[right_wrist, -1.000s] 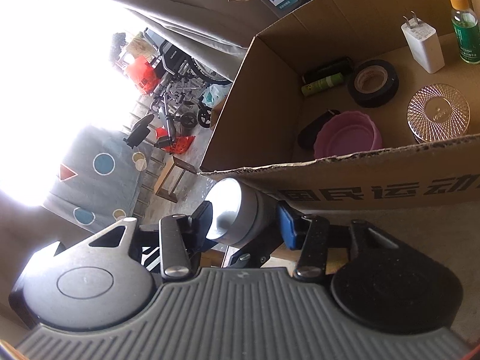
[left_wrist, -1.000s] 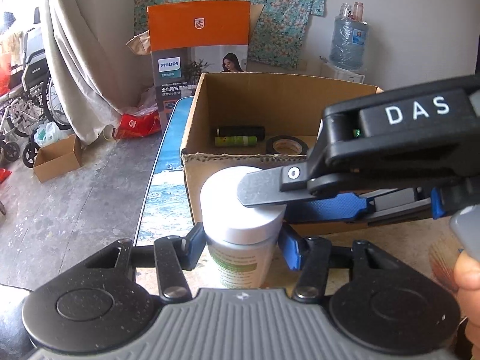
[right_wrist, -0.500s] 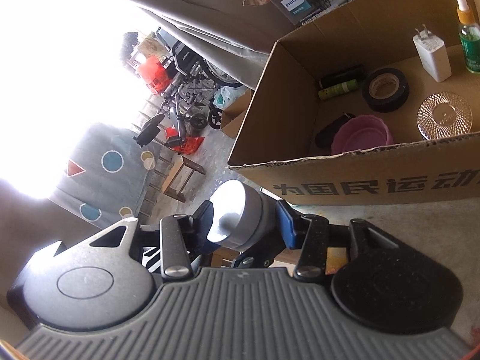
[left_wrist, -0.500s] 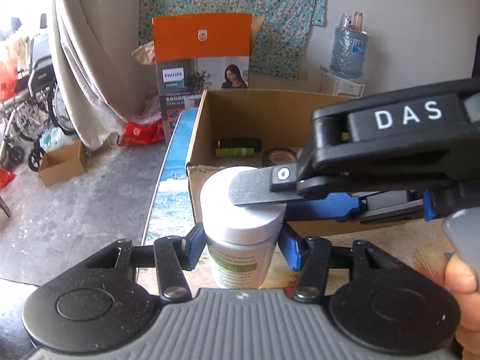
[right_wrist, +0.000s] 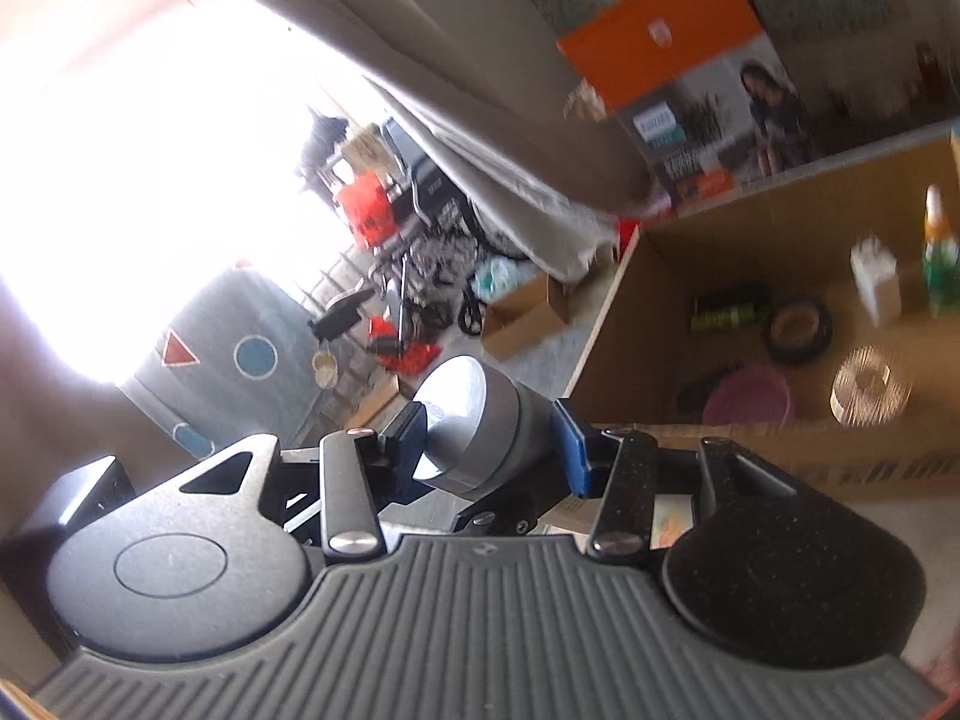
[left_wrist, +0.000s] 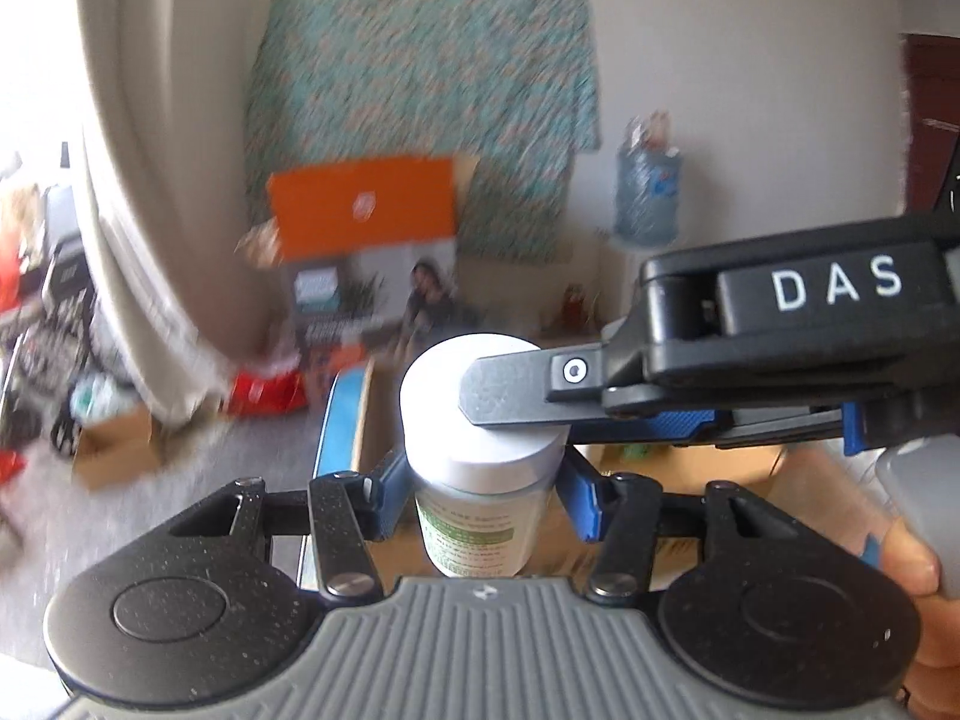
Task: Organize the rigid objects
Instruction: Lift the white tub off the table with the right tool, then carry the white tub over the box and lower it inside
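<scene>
A white-capped jar with a green label (left_wrist: 480, 480) stands upright between my left gripper's blue pads; the left gripper (left_wrist: 480, 480) is shut on its body. My right gripper (right_wrist: 492, 438) is shut on the jar's white cap (right_wrist: 474, 420) and reaches in from the right in the left wrist view (left_wrist: 750, 372). The open cardboard box (right_wrist: 750, 462) lies ahead and to the right, below the jar's level. It holds a black tape roll (right_wrist: 797, 329), a pink bowl (right_wrist: 750, 396), a clear glass lid (right_wrist: 867, 385), a white charger (right_wrist: 875, 277) and a green dropper bottle (right_wrist: 936, 258).
An orange Philips carton (left_wrist: 366, 240) stands behind the box under a floral cloth. A curtain (left_wrist: 144, 240) hangs at left, with a wheelchair and a small carton on the floor beyond. A water jug (left_wrist: 648, 192) stands at the back right.
Both grippers have lifted the jar together. The box has dropped lower in both views and the wall and curtain fill more of the frame. Both grips are unchanged.
</scene>
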`<move>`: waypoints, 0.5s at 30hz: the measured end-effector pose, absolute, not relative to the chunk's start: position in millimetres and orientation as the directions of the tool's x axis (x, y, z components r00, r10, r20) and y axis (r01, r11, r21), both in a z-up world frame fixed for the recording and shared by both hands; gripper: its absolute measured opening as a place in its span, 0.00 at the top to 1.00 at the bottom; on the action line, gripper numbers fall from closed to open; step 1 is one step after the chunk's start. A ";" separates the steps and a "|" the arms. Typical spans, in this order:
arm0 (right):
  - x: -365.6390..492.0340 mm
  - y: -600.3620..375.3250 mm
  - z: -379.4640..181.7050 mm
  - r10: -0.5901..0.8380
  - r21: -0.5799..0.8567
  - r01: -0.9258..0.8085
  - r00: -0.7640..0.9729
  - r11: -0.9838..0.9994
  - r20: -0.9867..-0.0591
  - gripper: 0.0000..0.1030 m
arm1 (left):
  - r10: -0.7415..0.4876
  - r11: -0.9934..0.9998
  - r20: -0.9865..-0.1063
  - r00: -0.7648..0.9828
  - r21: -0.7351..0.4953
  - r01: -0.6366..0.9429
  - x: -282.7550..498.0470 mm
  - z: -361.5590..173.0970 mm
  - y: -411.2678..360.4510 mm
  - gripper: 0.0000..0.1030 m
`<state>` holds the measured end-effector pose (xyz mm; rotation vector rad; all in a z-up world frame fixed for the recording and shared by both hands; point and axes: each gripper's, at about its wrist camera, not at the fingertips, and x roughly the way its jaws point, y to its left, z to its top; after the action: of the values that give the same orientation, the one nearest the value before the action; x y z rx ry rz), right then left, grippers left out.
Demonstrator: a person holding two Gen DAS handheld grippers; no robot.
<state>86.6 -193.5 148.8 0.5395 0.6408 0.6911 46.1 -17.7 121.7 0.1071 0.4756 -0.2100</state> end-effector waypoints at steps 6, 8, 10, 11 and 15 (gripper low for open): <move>103.0 -245.9 196.3 0.644 0.583 -0.394 0.697 0.711 -0.316 0.55 | -0.306 0.938 -0.408 0.860 0.028 0.347 81.9 149.8 -64.3 0.48; 115.0 -268.3 197.4 0.615 0.582 -0.360 0.719 0.729 -0.326 0.55 | -0.351 0.923 -0.423 0.835 -0.005 0.386 99.0 147.5 -79.6 0.48; 127.8 -290.5 190.6 0.588 0.589 -0.319 0.731 0.743 -0.345 0.55 | -0.387 0.908 -0.454 0.802 -0.037 0.417 116.3 139.6 -93.9 0.48; 133.7 -300.7 184.0 0.577 0.595 -0.297 0.734 0.747 -0.358 0.55 | -0.398 0.903 -0.469 0.788 -0.049 0.427 124.1 134.6 -100.1 0.48; 155.7 -334.4 147.1 0.549 0.627 -0.214 0.730 0.749 -0.407 0.55 | -0.418 0.888 -0.538 0.732 -0.069 0.455 153.1 105.4 -126.5 0.48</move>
<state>155.7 -334.4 147.1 0.5854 0.6197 0.4474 153.1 -126.5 105.4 0.0687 0.5752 -0.4807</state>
